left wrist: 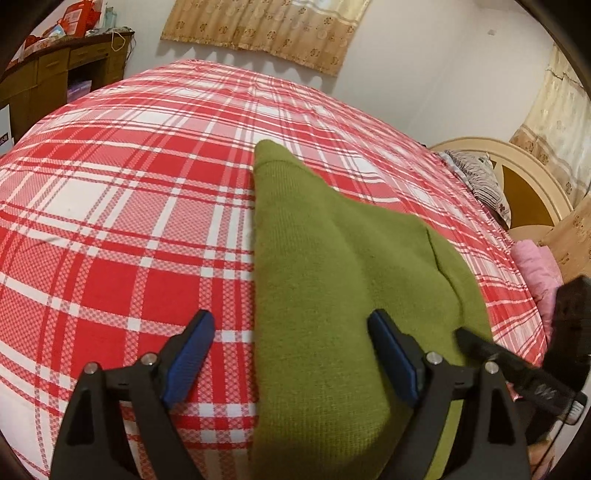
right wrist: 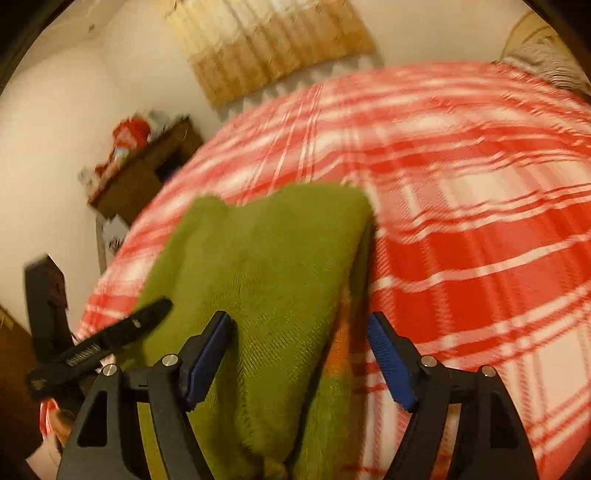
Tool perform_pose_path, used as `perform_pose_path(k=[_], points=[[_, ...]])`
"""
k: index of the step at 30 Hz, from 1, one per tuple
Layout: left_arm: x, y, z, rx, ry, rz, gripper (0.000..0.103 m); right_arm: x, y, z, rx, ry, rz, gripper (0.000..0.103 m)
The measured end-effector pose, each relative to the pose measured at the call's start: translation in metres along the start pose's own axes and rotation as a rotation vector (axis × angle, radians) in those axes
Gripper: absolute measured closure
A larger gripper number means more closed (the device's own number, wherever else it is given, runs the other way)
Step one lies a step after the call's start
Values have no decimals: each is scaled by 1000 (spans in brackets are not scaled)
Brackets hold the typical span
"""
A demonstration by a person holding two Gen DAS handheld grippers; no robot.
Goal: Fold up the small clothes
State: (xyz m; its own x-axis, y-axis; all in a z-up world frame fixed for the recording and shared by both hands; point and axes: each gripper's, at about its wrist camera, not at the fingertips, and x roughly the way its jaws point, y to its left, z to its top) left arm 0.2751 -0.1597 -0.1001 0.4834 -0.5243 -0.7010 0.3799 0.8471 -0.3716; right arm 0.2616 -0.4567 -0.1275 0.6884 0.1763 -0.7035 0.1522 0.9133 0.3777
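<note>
An olive-green knitted garment [left wrist: 314, 258] lies folded lengthwise on the red-and-white checked bed sheet [left wrist: 129, 184]. My left gripper [left wrist: 291, 326] hovers open over the garment's near left edge, with the blue pads [left wrist: 188, 362] clear of the cloth. The right gripper's black finger [left wrist: 480, 347] shows at the right of this view. In the blurred right wrist view, the garment [right wrist: 266, 251] runs between the spread fingers of my right gripper [right wrist: 299, 325], which is open with no pad pressing on the cloth. The left gripper's finger [right wrist: 144, 321] reaches in from the left.
A wooden desk [left wrist: 55, 70] with red boxes stands beyond the bed's far left corner. A cream headboard [left wrist: 517, 173], a striped pillow [left wrist: 480, 177] and a pink cloth [left wrist: 535, 262] lie at the right. A curtain [left wrist: 266, 26] hangs on the far wall.
</note>
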Motion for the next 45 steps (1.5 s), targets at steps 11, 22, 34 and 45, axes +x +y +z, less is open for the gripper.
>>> perform_pose_path(k=[11, 22, 34, 45], points=[[2, -7, 0, 34, 5, -10, 24, -2, 3, -12, -39, -8, 58, 41], [-14, -29, -1, 62, 113, 35, 58, -25, 18, -12, 71, 36, 94, 66], [-79, -42, -71, 120, 259, 79, 56, -95, 34, -103, 103, 130, 209, 68], [-61, -15, -47, 44, 234, 42, 23, -94, 11, -100, 185, -9, 92, 33]])
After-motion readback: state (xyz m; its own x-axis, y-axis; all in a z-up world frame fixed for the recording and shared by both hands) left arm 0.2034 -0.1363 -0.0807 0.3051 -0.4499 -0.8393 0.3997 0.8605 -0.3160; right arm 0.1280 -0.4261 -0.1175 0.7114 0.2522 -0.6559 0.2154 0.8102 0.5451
